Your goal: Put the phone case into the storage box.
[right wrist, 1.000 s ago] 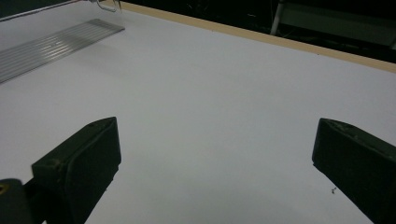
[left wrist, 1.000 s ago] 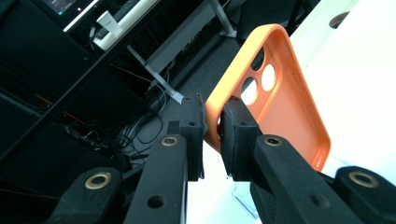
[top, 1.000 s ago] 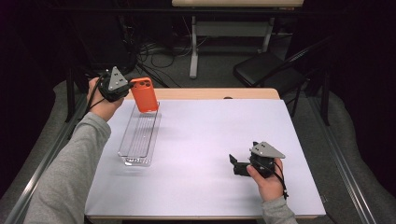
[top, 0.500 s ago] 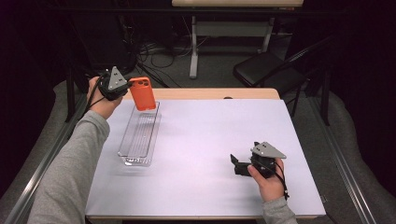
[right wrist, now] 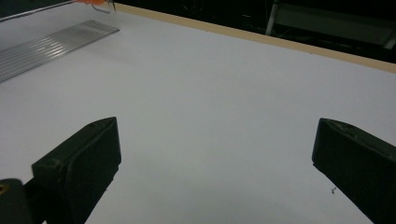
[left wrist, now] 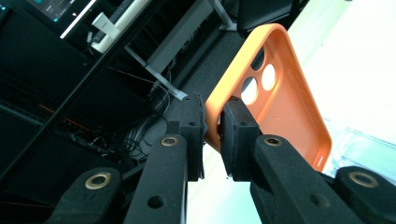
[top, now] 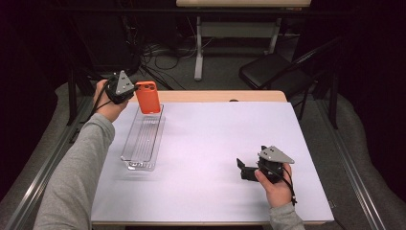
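Black fingers of your right gripper (top: 242, 168) rest spread wide and empty on the white surface (top: 215, 143). Farther off, your left gripper (top: 135, 89) pinches the orange silicone phone case (top: 148, 97) above the clear ribbed plastic tray's (top: 142, 139) far end; lower it flat between the walls.

Phone case (top: 148, 97) above tray (top: 141, 139) far end.

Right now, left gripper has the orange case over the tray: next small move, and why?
Probably lower it a little further. The left gripper pinches the orange phone case by its edge, upright over the far end of the clear tray; whether its bottom edge has touched down I cannot tell.
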